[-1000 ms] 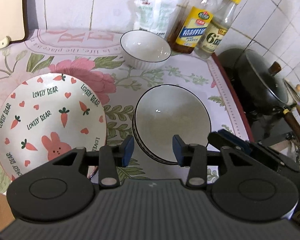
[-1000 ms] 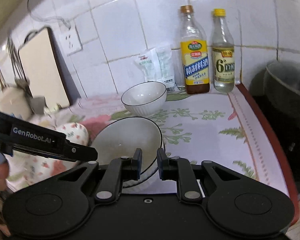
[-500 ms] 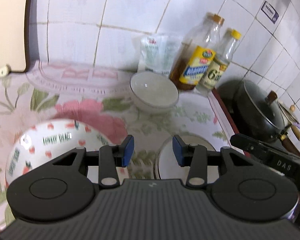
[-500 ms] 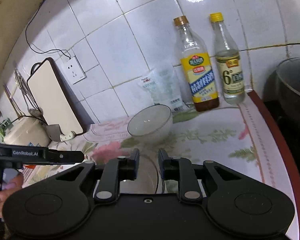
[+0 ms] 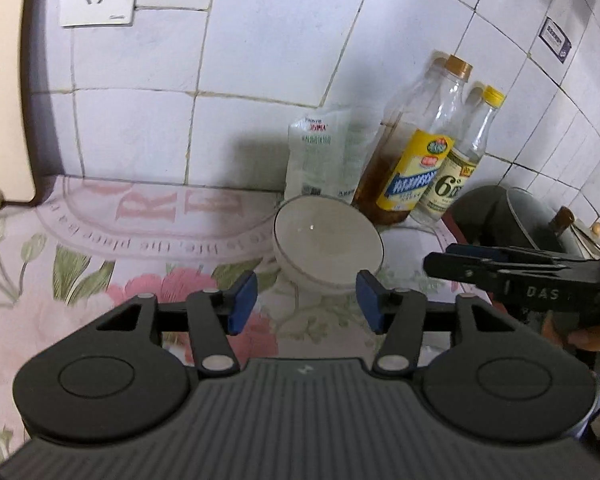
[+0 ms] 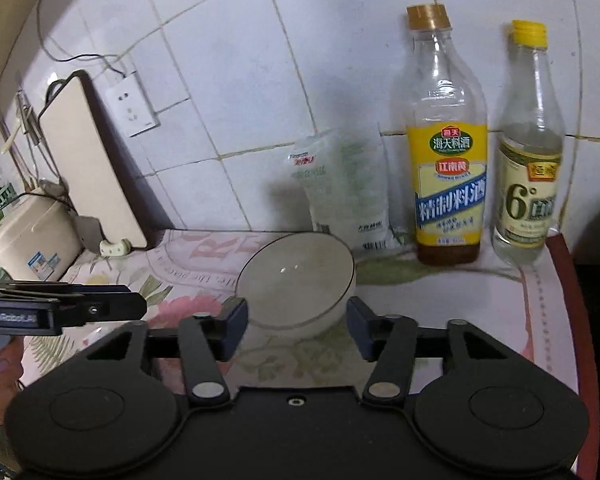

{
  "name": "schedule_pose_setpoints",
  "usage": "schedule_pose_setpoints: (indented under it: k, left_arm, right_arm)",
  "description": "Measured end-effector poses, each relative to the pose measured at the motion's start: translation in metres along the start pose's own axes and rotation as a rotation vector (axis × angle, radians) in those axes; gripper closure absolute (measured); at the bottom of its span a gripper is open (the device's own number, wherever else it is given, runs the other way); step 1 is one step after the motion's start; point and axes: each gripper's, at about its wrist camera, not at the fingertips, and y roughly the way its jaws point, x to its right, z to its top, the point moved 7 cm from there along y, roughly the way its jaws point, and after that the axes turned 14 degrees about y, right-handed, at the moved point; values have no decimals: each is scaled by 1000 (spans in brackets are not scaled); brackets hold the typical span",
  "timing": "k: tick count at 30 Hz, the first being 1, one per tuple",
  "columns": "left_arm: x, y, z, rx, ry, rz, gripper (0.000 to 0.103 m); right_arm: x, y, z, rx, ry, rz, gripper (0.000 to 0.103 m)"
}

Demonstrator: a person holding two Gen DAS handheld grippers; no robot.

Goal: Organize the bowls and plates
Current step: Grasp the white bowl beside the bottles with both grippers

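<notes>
Left gripper point(image 5: 306, 300) spread, jaws just opened wider, nothing between them; white bowl point(image 5: 327, 249) just ahead on the flower-patterned table point(image 5: 100, 264), not touched. Right gripper point(image 6: 298, 330) likewise spread after opening, empty, the same bowl point(image 6: 296, 284) directly ahead of its blue pads point(image 6: 236, 328). Beyond the bowl, against the tiled wall: a plastic pouch point(image 6: 344, 188), a yellow-labelled bottle point(image 6: 446, 160), a clear bottle point(image 6: 528, 168).

Two bottles point(image 6: 446, 184) point(image 6: 528, 184) and plastic bag point(image 6: 346, 188) against tiled wall (cutting board point(image 6: 88, 160) leaning left); pot point(image 5: 512, 216) right.
</notes>
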Motion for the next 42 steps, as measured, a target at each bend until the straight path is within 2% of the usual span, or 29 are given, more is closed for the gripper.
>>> schedule_pose_setpoints:
  k: [3, 9, 12, 15, 19, 20, 22, 23, 24, 27, 29, 35, 39, 42]
  left_arm:
    - [-3, 21, 9, -7, 31, 2, 40]
    - [-14, 74, 13, -92, -8, -10, 40]
    - [-17, 95, 10, -135, -35, -3, 45]
    - [-16, 106, 9, -124, -24, 37, 49]
    - [-9, 112, 6, -147, 34, 56, 57]
    - [-9, 113, 6, -151, 32, 56, 62]
    - [-10, 116, 4, -170, 37, 64, 77]
    - [-10, 117, 3, -184, 39, 67, 85]
    - [-10, 117, 2, -196, 35, 60, 90]
    - [-4, 117, -1, -251, 72, 92, 90]
    - [-3, 116, -3, -250, 67, 100, 90]
    - [-5, 114, -2, -224, -25, 81, 90]
    - [-5, 106, 1, -239, -105, 30, 90]
    - [-4, 95, 4, -226, -144, 3, 90]
  right_arm:
    - [12, 21, 11, -33, 87, 78, 40]
    - [37, 58, 14, -92, 203, 59, 40]
    - [43, 68, 13, -101, 225, 46, 40]
    - [45, 76, 11, -118, 225, 32, 40]
    - [46, 85, 8, -128, 191, 7, 42]
    - [47, 87, 8, -132, 186, 7, 44]
    - [48, 91, 6, -135, 183, 5, 51]
    - [49, 93, 7, -135, 184, 9, 61]
    - [49, 94, 7, -134, 186, 15, 71]
    - [42, 91, 6, -109, 146, 53, 75]
    - [38, 91, 4, -101, 104, 29, 77]
    - [47, 95, 5, -106, 146, 12, 80]
    - [50, 94, 5, -108, 155, -12, 84]
    - [50, 83, 6, -95, 198, 11, 84]
